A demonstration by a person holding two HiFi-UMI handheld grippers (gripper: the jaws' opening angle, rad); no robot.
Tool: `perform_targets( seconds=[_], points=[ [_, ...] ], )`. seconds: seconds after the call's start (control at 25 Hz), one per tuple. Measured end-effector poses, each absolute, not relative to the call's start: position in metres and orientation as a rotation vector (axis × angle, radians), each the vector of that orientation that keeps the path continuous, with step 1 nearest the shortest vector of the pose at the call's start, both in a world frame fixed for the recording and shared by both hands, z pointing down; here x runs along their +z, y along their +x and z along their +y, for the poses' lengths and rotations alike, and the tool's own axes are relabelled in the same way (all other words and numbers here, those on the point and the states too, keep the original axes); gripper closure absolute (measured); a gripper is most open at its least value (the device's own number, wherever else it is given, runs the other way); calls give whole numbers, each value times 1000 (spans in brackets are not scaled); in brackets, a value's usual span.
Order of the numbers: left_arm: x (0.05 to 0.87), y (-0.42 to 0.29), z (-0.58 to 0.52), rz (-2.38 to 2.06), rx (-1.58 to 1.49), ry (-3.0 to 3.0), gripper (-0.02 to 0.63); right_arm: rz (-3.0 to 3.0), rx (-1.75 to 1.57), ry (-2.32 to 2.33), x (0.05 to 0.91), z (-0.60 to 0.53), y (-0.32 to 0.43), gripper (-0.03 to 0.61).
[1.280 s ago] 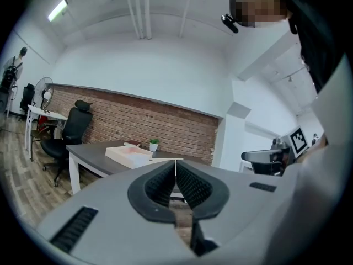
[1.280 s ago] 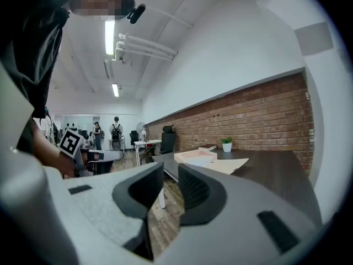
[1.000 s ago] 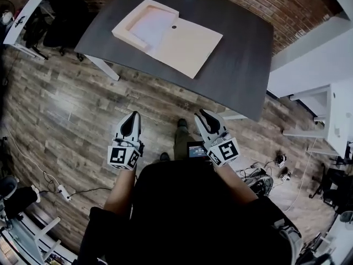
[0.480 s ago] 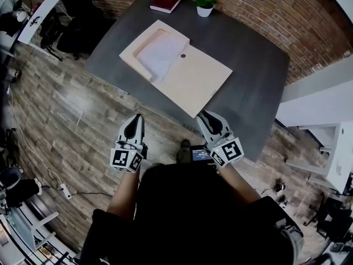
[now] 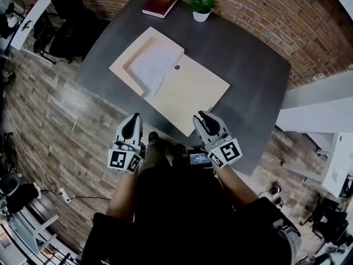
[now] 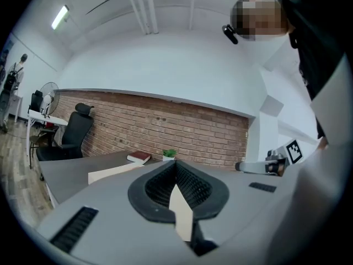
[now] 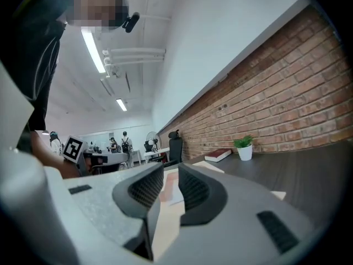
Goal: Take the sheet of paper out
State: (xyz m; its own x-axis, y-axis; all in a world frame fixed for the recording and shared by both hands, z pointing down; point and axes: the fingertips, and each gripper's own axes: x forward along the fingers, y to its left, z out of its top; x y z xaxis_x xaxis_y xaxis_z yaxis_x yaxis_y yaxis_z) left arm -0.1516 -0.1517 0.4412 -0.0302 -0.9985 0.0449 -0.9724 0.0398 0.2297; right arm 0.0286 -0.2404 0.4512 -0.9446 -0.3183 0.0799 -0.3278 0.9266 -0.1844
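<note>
White, thin sheet of paper [image 5: 154, 65] lies in the wooden box's [image 5: 193, 95] open recess. It is probably light and limp, so pinch a free corner gently. Left claw [image 5: 133, 118] is closed and empty, right claw [image 5: 202, 117] barely parted, both short of the box.

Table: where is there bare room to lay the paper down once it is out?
The widest bare patch of the table lies between the beige box, the plant and the right edge. A narrower strip runs along the box's left side. The far edge, with the book and plant, is crowded.
</note>
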Motion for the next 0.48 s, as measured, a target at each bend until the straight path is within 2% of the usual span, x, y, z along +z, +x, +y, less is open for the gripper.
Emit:
perform_targets(
  seconds=[0.48],
  points=[
    [468, -248, -252, -1944, -78, 2212, 618, -2934, 409, 667, 476, -315, -77, 492]
  ],
)
